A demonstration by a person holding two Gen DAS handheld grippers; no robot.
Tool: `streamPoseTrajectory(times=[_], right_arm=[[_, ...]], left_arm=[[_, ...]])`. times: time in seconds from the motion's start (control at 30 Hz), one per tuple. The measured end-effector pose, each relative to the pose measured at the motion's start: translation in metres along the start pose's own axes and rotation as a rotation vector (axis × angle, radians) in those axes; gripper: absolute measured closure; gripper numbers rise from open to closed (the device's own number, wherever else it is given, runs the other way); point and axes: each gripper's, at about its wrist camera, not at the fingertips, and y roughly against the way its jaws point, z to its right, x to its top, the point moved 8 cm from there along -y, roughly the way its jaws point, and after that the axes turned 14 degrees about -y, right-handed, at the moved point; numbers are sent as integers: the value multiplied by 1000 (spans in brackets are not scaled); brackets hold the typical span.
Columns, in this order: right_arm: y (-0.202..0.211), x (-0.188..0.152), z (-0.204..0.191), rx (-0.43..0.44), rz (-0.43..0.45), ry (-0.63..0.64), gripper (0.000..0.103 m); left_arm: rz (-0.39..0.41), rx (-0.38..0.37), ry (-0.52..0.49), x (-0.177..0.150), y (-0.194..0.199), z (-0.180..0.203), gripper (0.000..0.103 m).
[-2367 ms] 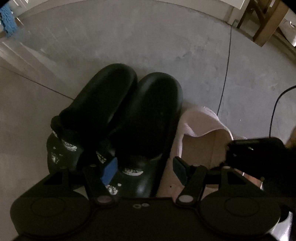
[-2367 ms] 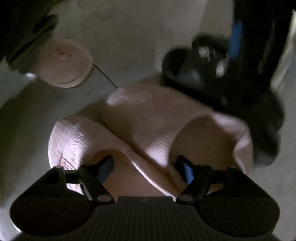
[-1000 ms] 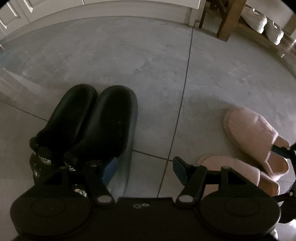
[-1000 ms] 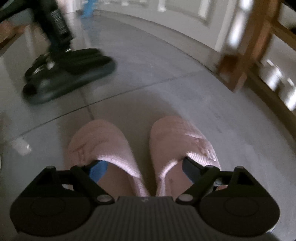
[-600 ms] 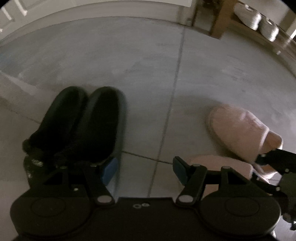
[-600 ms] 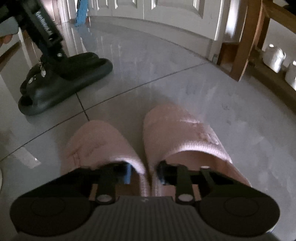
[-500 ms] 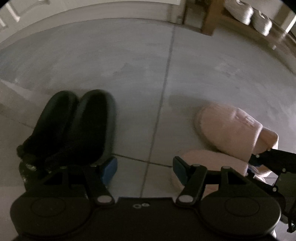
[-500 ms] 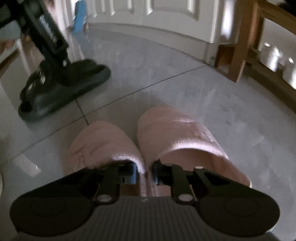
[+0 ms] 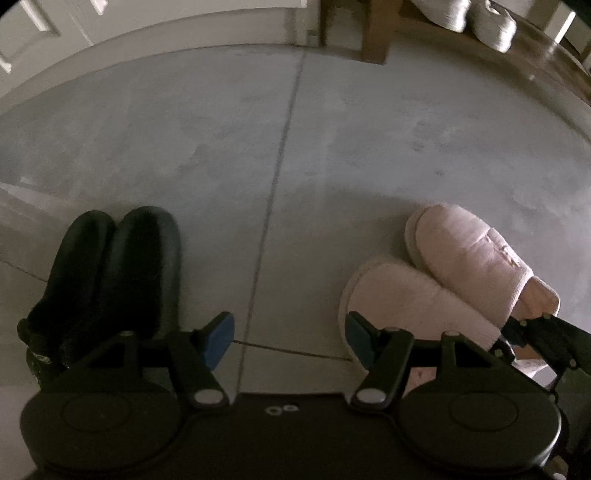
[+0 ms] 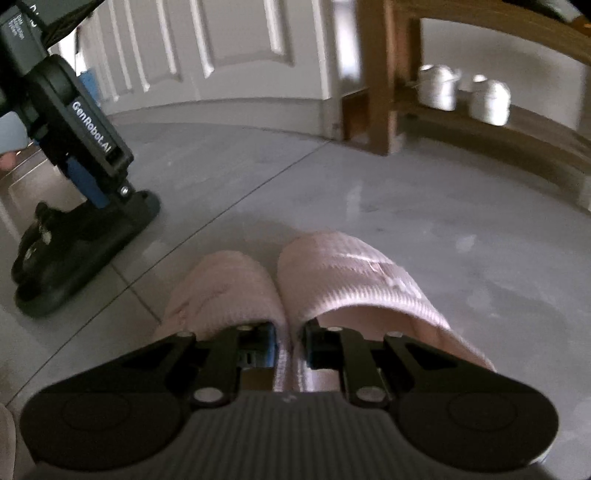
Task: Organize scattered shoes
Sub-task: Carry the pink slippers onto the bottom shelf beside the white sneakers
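A pair of black slippers [image 9: 110,269] lies side by side on the grey floor at the lower left of the left wrist view; it also shows in the right wrist view [image 10: 74,251]. My left gripper [image 9: 290,338] is open and empty, just right of them. A pair of pink slippers [image 9: 443,280] lies to the right. My right gripper [image 10: 290,347] is shut on the pink slippers [image 10: 295,284], one finger inside each, pinching their inner walls together. The right gripper's fingers [image 9: 532,332] show at the pink heels in the left wrist view.
A wooden shoe rack [image 10: 406,92] stands ahead to the right, with white shoes [image 10: 461,92] on its low shelf; the white shoes also show in the left wrist view [image 9: 472,18]. White panelled doors [image 10: 221,48] and a baseboard [image 9: 147,48] close the far side. Grey tiled floor [image 9: 295,147] lies between.
My right gripper has closed on the two pink slippers and pulled them together. The left gripper has drifted right, away from the black slippers, staying open.
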Motion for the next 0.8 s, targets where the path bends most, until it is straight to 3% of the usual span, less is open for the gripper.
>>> streamPoseTrajectory(times=[0.1, 0.47, 0.63, 0.8], right_arm=[[8, 3, 13, -19, 25, -39, 86], [37, 35, 71, -157, 172, -188, 86], [59, 84, 116, -284, 275, -264, 87], [63, 149, 155, -393, 357, -267, 87]], left_arm=[[39, 36, -21, 11, 15, 14, 37], [116, -19, -187, 49, 24, 84, 37], [144, -15, -296, 71, 25, 112, 37], [155, -48, -360, 125, 22, 141, 37]])
